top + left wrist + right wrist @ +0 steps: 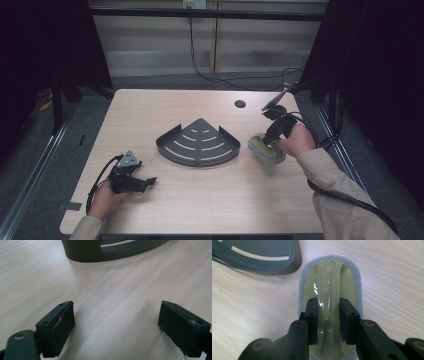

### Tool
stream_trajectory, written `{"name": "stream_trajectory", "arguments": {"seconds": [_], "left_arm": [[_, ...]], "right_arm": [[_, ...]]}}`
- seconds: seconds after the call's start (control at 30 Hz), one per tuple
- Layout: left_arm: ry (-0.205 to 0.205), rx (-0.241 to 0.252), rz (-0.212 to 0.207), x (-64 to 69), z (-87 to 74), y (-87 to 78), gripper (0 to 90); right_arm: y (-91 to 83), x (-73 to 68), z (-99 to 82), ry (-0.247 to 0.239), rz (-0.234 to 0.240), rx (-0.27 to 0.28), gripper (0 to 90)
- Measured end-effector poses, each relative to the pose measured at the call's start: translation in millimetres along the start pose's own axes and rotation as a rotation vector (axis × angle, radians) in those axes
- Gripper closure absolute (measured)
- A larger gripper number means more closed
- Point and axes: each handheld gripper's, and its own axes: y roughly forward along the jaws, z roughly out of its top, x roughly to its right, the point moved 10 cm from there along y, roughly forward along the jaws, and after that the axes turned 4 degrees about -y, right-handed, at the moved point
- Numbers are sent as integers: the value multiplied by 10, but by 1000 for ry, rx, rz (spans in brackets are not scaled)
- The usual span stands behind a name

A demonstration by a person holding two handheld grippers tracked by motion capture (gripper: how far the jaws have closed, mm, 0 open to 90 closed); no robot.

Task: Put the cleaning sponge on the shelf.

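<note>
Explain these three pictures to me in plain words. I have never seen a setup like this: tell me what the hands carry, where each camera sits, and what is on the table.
A person sits at a wooden table holding a two-jaw tool in each hand. The high view looks down from above. The other two come from cameras riding on the tools, looking along their black jaws. The left gripper rests near the table's front, its jaws open with nothing between them. The right gripper is shut on the raised handle of a yellowish scrubbing pad with a grey fuzzy edge. In the middle lies a dark fan-shaped metal shelf with curved slots.
</note>
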Motion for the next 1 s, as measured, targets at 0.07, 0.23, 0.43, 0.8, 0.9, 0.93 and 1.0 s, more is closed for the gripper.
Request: {"name": "stream_trajectory", "arguments": {"seconds": [0.07,0.23,0.43,0.8,0.9,0.93,1.0], "left_arm": [[-3,0,-3,5,-1,1,133],[-2,-2,-4,6,-2,2,128],[-2,-4,-5,7,-3,0,128],[-1,-4,-5,7,-3,0,127],[-1,-6,-7,9,-5,0,127],[-2,-4,-5,8,-3,0,127],[-2,-4,-6,9,-4,0,127]], "right_arm": [[-30,-15,40,2,3,9,712],[-105,-58,156,1,13,39,712],[-162,-112,278,-6,14,59,712],[-225,-177,445,-13,23,93,712],[-242,-212,493,-18,19,98,712],[-243,-241,521,-23,22,97,712],[-244,-273,556,-32,19,98,713]]}}
